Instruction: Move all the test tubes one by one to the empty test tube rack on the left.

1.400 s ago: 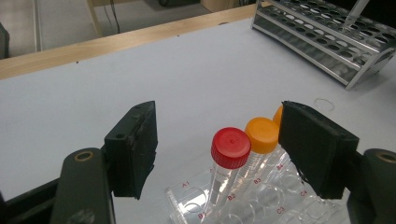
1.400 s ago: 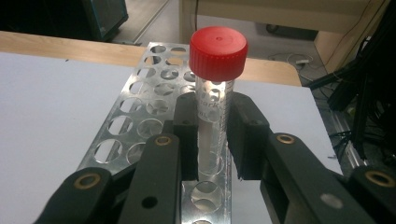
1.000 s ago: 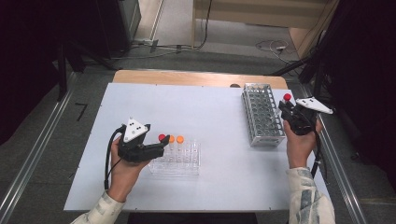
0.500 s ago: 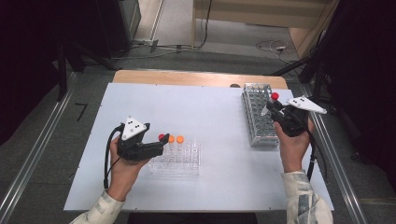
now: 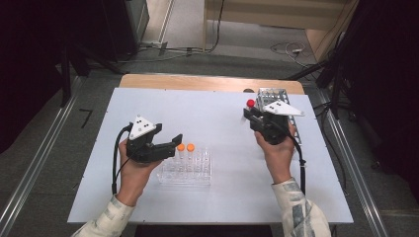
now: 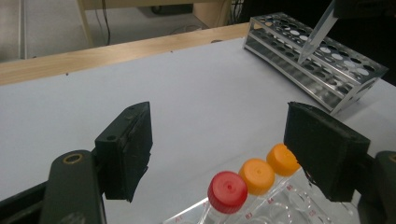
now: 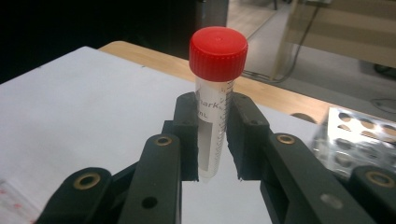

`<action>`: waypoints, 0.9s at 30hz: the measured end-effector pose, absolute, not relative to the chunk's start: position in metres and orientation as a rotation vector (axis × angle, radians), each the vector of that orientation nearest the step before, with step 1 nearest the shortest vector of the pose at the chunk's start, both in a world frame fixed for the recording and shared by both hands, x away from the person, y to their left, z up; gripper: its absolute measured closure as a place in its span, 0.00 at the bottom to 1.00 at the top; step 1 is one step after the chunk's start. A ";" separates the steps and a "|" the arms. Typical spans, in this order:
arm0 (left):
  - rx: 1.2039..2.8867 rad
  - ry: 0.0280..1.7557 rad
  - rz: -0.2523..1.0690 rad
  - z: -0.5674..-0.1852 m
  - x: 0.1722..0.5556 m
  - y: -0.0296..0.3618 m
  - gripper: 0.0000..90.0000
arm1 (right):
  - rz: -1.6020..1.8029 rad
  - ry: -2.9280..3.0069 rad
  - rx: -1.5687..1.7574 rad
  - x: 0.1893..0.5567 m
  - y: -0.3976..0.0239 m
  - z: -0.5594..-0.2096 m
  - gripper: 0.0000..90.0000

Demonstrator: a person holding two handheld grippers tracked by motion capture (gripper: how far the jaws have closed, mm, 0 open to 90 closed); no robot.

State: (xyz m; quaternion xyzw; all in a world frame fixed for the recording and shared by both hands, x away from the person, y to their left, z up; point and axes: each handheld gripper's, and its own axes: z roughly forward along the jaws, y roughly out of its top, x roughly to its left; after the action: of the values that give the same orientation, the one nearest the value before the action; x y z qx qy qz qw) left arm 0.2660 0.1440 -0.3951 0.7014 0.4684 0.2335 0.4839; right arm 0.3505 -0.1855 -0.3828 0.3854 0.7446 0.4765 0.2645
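Here right gripper (image 7: pixel 212 140) clamps red-capped tube (image 7: pixel 215 88); left gripper (image 6: pixel 219 149) wide beside clear rack (image 5: pixel 185 170).

tube cap (image 7: pixel 218 46) red | rack caps (image 6: pixel 257 173) orange x2, red x1 | table (image 5: pixel 217 113) white | metal rack (image 6: pixel 327 60) silver

1. The high view looks forward and down from above the person's side of the desk (image 5: pixel 217 103), far enough off to take in the whole white top and the floor beyond.
2. The left gripper view sits low and close behind the left claw (image 6: pixel 224 154), looking across the desk toward the metal rack (image 6: pixel 322 60).
3. The right gripper view rides close behind the right claw (image 7: pixel 212 140), facing the desk's far wooden edge (image 7: pixel 261 95).
4. All three share the metal rack (image 5: pixel 276 98) (image 7: pixel 359 140); the left and high views share the clear rack (image 5: pixel 187 168) (image 6: pixel 280 210).
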 end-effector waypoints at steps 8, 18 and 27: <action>1.719 1.107 0.547 -0.385 0.287 0.122 0.29 | 1.296 2.125 0.972 0.352 -0.137 -0.396 0.80; 1.698 1.056 0.544 -0.370 0.307 0.100 0.39 | 1.305 2.202 0.905 0.352 -0.097 -0.403 0.80; 1.725 1.044 0.552 -0.369 0.320 0.085 0.53 | 1.312 2.232 0.870 0.348 -0.084 -0.406 0.80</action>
State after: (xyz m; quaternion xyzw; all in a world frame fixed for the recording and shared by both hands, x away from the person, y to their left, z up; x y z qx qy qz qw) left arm 0.3199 0.0847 -0.3692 0.7136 0.4320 0.2286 0.5018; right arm 0.3477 -0.0842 -0.4060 0.3119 0.8000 0.4703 0.2039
